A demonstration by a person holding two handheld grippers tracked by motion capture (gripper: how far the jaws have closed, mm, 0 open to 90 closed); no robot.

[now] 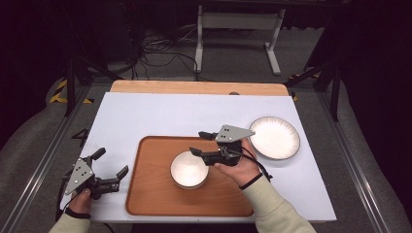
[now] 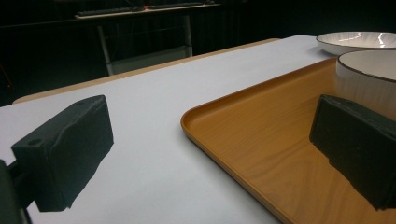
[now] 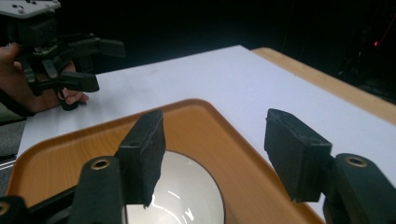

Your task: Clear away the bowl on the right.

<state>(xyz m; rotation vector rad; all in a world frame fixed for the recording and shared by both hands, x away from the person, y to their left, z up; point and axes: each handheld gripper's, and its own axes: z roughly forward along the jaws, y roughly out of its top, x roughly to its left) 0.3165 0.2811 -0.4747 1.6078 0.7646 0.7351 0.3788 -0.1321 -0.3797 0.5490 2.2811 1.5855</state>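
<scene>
Our right gripper [image 1: 204, 143] has its jaws wide apart just above the far rim of the small round white bowl [image 1: 189, 169], which sits on the flat brown wooden tray [image 1: 150, 194]. Our left gripper [image 1: 111, 170] rests with jaws apart beside the tray, holding nothing. We think the bowl has just been set down, so next we may fetch the wide white plate [image 1: 274, 137] behind the right jaws.

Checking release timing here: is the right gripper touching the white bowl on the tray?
Apart. In the right gripper view, the right gripper is open, both pads hanging clear above the bowl, with tray wood visible between them.
</scene>
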